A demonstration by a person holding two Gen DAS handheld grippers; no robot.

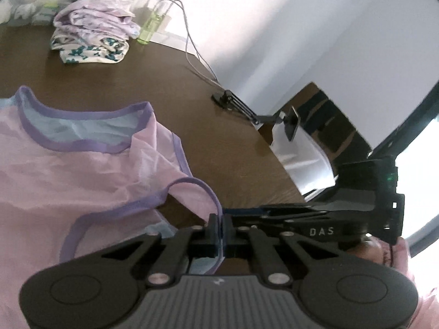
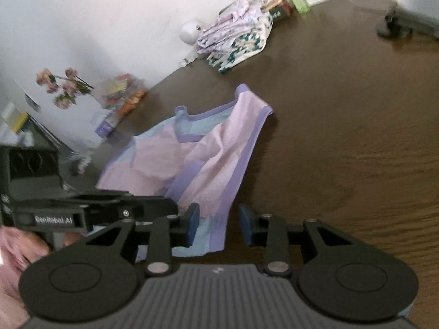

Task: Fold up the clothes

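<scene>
On the brown table [image 2: 343, 126] we see a pink top [image 2: 192, 159]. Our left hand-held gripper [image 1: 221, 227] pinches its purple trim; the right hand-held gripper [image 2: 218, 226] stands spread, seemingly not gripping the hem.

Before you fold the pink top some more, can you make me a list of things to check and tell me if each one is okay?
1. Left gripper shut on the pink top, at its purple trim: ok.
2. Right gripper gripping the top: not ok, jaws open with the hem between them.
3. Top lying flat: not ok, it is wrinkled.
4. Folded pile clear of the top: ok.
5. Bare table beside the top: ok.
</scene>
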